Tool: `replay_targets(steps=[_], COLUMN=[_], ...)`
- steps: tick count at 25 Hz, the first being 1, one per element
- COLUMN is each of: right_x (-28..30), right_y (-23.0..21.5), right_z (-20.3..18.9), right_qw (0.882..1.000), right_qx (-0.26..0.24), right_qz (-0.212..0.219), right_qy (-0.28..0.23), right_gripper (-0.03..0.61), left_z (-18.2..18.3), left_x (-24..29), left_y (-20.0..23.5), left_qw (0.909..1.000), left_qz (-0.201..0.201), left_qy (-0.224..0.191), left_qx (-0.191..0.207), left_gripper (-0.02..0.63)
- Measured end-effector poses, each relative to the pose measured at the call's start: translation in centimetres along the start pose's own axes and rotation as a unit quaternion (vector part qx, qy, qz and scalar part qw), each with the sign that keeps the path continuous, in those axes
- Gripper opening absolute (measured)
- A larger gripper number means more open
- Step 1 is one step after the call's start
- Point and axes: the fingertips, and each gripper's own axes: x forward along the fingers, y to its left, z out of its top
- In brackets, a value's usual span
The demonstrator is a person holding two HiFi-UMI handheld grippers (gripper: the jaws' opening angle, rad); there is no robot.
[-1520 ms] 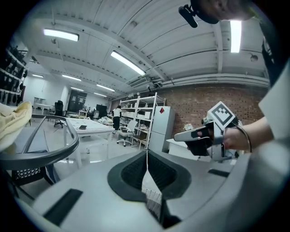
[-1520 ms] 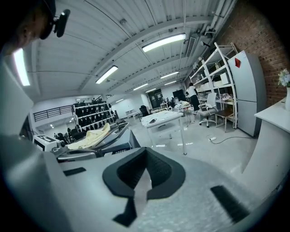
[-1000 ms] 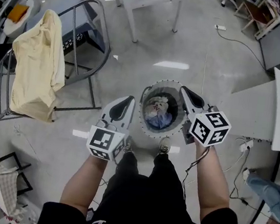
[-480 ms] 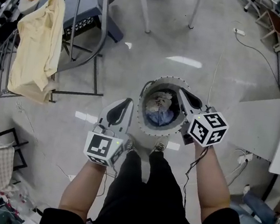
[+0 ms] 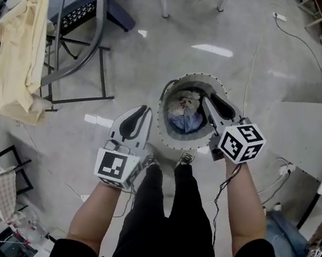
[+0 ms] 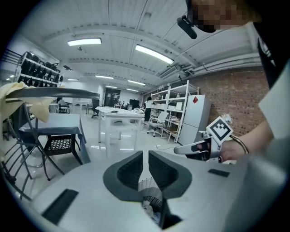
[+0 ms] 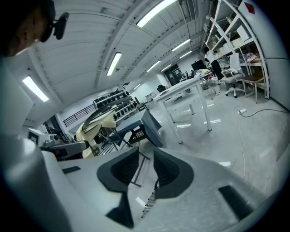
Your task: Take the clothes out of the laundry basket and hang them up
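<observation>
Clothes (image 5: pixel 186 121) lie deep in the laundry basket (image 5: pixel 171 139); my right gripper (image 5: pixel 207 102), jaws just opening, empty, could snag its rim; left gripper (image 5: pixel 144 110) beside it, jaws clenched empty.

left gripper (image 6: pixel 145 156): jaws together, nothing gripped | laundry basket (image 6: pixel 149 188): perforated rim just below jaws, clothes (image 6: pixel 151 212) inside | yellow garment (image 6: pixel 38 108): draped over rack rail (image 6: pixel 59 93), far left | white table (image 6: pixel 115 113): standing beyond, centre-left
</observation>
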Motion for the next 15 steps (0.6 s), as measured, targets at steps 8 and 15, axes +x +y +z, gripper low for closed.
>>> replay_targets(steps=[8,15], right_x=[4.5,6.9], right_y=[-3.8,-8.8], right_z=[-5.9,-11.3], right_qw=[0.999,0.998], right_qx=[0.013,0.014], right_qz=[-0.021,-0.048], right_qy=[0.027,0.042], right_gripper=[0.129,0.144], left_z=[-5.4,-11.3], left_x=[3.2,6.1], left_y=[2.0,0.5], left_qw=[0.9996,0.9968], left_qz=[-0.013,-0.047], left_qy=[0.023,0.058], left_qx=[0.004,0.028], left_gripper=[0.084,0.124])
